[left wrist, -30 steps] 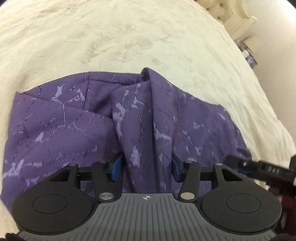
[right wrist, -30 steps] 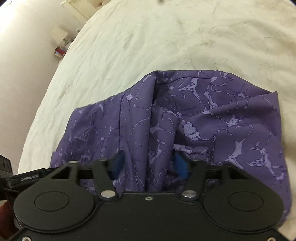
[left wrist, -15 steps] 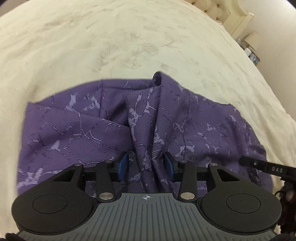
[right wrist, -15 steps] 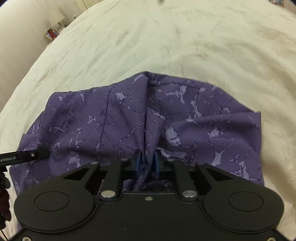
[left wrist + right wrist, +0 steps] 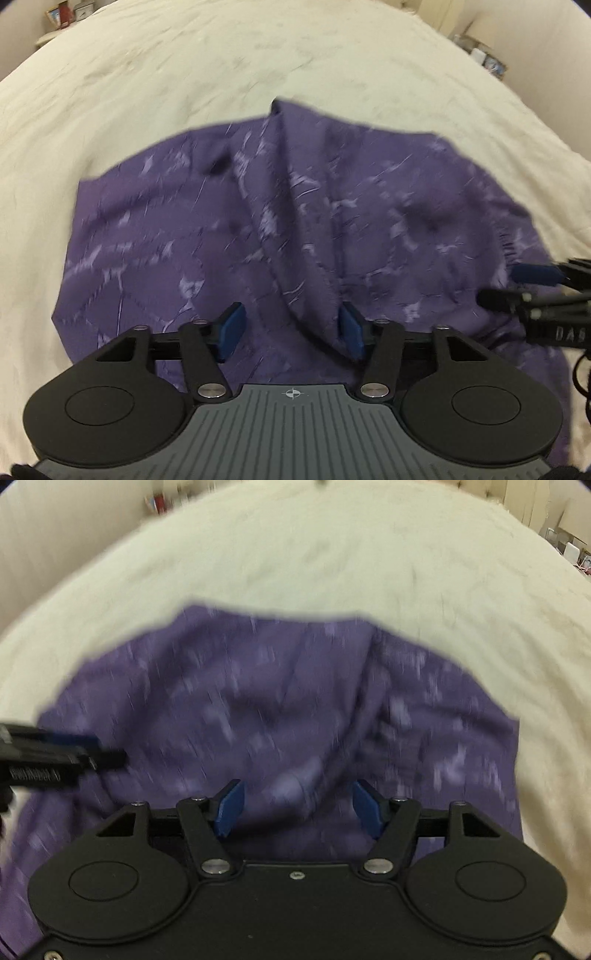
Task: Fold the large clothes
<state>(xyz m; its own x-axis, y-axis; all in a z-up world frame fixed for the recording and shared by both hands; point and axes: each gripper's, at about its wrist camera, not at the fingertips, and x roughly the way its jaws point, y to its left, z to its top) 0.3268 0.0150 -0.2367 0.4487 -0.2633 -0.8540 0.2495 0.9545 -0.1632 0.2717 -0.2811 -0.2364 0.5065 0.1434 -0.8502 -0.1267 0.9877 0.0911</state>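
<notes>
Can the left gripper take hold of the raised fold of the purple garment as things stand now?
Probably yes. The left gripper is opening, and the raised fold of the purple garment runs down between its pads, near the right pad. Nothing covers it.

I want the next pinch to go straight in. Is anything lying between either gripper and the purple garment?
Nothing visible. The purple garment lies right under both. The left gripper is opening with a raised fold against its right pad; the right gripper is opening with cloth just below. Only the cream bedspread surrounds them.
</notes>
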